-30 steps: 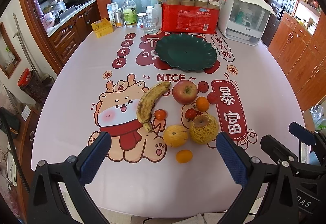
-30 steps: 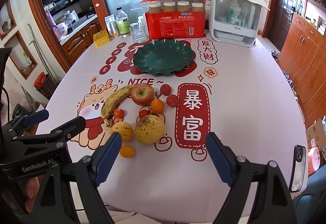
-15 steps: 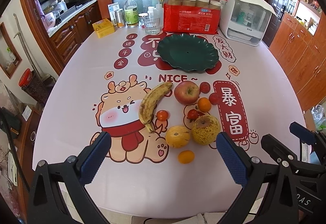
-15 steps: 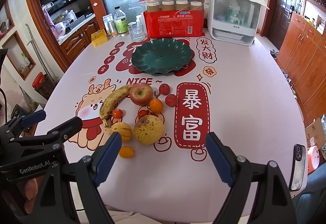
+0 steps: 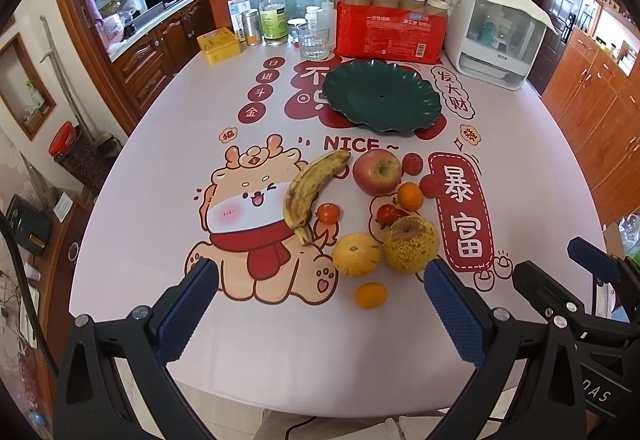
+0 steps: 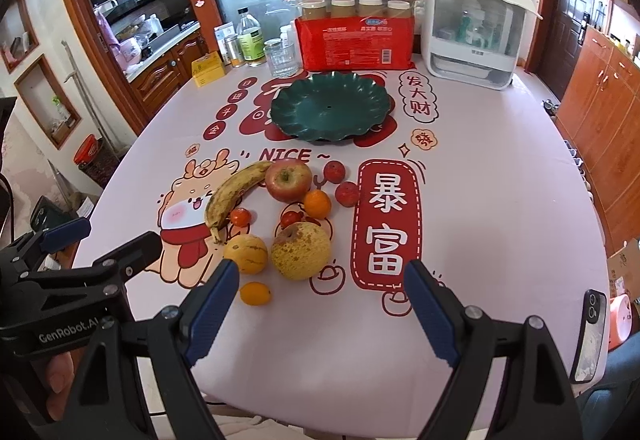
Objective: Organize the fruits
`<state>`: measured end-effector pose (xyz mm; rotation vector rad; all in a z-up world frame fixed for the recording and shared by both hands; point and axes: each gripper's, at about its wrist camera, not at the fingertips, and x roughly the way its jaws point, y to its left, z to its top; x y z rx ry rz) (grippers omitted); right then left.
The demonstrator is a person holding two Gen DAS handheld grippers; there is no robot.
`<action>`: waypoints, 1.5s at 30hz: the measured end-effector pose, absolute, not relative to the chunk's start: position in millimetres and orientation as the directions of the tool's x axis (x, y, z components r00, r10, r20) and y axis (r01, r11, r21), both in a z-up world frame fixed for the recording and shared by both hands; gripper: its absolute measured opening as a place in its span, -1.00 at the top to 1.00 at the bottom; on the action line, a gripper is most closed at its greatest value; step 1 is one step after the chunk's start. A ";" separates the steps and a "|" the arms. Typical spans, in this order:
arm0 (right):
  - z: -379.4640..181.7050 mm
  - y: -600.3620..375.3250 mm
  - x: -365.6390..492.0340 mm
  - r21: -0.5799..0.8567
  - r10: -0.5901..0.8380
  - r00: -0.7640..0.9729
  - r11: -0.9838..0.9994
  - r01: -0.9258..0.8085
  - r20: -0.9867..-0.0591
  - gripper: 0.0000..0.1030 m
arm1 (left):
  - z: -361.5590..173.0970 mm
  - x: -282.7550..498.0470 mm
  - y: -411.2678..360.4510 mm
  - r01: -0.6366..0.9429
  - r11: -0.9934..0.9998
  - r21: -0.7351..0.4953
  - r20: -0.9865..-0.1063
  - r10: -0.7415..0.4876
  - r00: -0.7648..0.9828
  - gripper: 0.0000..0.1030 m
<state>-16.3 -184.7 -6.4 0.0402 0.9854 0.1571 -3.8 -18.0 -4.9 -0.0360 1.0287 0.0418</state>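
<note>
Fruit clustered mid-table on a cloth printed "NICE ~", below the bare green plate [image 5: 382,100].

Banana [image 5: 310,186], red apple [image 5: 377,171], speckled pear [image 5: 411,244] and small orange [image 5: 371,295] lie close together on the tablecloth [image 5: 160,180]. Left gripper [image 5: 320,304] and right gripper [image 6: 320,300] hover at the near edge, jaws spread wide, holding nothing. "GenRobot.AI" reads on the left gripper's body in the right wrist view. A red package [image 5: 390,30] stands behind the plate.
</note>
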 end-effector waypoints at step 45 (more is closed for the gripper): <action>-120.8 -159.6 74.3 0.171 0.199 0.306 0.978 -0.116 -0.931 -0.64 | -127.7 157.5 71.2 -0.009 0.994 -0.111 -0.939 -0.102 0.327 -0.78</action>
